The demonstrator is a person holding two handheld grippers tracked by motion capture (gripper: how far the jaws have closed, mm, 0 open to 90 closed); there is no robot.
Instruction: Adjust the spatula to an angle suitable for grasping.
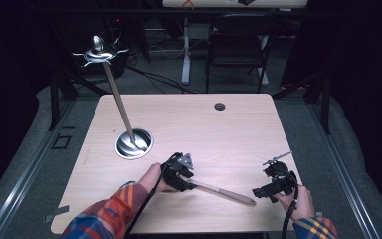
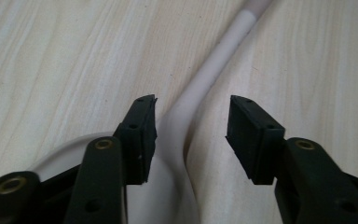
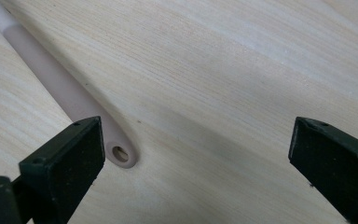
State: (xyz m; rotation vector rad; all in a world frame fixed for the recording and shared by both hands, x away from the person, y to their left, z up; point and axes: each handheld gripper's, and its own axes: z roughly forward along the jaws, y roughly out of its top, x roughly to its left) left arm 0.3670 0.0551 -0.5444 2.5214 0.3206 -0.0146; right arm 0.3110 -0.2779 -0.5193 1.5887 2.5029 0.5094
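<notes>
The room is dark around a pale wooden table [image 1: 189, 119], with a black chair [image 1: 236, 47] behind its far edge. At the table's left a steel bowl [image 1: 134, 144] stands with a long stick [image 1: 118, 102] leaning out of it, and a small round hole [image 1: 220, 106] sits near the far edge.

The work item is a long-handled spoon [image 1: 224, 193] lying flat on the near part of the table, between my two grippers. Its handle runs toward the right and ends in a rounded tip with a small hanging hole [image 3: 120, 153].

Left gripper [image 1: 183, 175]: I see it at the bowl end of the spoon. In the left gripper view the jaws stand part-way apart, straddling the neck where the pale handle [image 2: 200, 84] bends into the bowl. The left pad [image 2: 142, 135] sits just beside the neck, perhaps touching it; the right pad [image 2: 247, 135] is clearly apart from it. The pads do not clamp the spoon.

Right gripper [image 1: 258, 191]: I see it just beyond the handle tip. In the right gripper view the jaws stand wide apart over bare wood. The handle tip lies just beside the left pad [image 3: 70, 158], outside the gap. The right gripper holds nothing.
</notes>
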